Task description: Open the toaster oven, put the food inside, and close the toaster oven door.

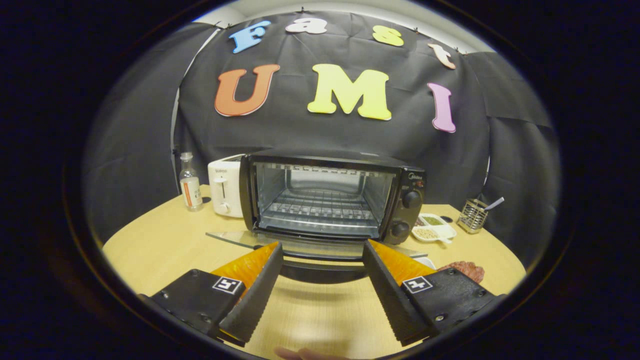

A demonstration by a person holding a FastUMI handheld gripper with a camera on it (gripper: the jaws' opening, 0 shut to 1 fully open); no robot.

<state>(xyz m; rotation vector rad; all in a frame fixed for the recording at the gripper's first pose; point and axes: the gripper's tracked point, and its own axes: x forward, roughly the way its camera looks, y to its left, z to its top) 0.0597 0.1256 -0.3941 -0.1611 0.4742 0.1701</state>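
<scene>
1. The worktop [150, 245] is a pale wood surface that carries everything here, set against the booth's black cloth wall.
2. The toaster oven [330, 197] stands toward the back of the worktop, straight beyond the tool. It is black, its cavity is exposed, and a wire rack [320, 207] sits across the inside. Two round knobs [411, 200] are stacked on its right-hand panel.
3. The oven door [320, 246] is folded fully down and lies flat, a glass pane with a dark handle [322, 270] along its near edge. That handle sits between the fingertips of the tool and just ahead of them.
4. The tool [322, 252] has its two black ribbed fingers spread wide apart, with nothing pressed between them; orange panels show on the outer side of each finger.
5. A white toaster [225, 187] stands just beside the oven's left wall.
6. The food [465, 270], a reddish-brown piece, lies on the worktop near the right finger, partly hidden behind it; what kind it is I cannot tell.
7. A white divided dish [434, 227] with green and tan contents sits near the oven's lower right corner.
8. A clear bottle [190, 182] with an orange label stands left of the toaster.
9. A wire mesh holder [472, 216] with a utensil stands right of the dish.
</scene>
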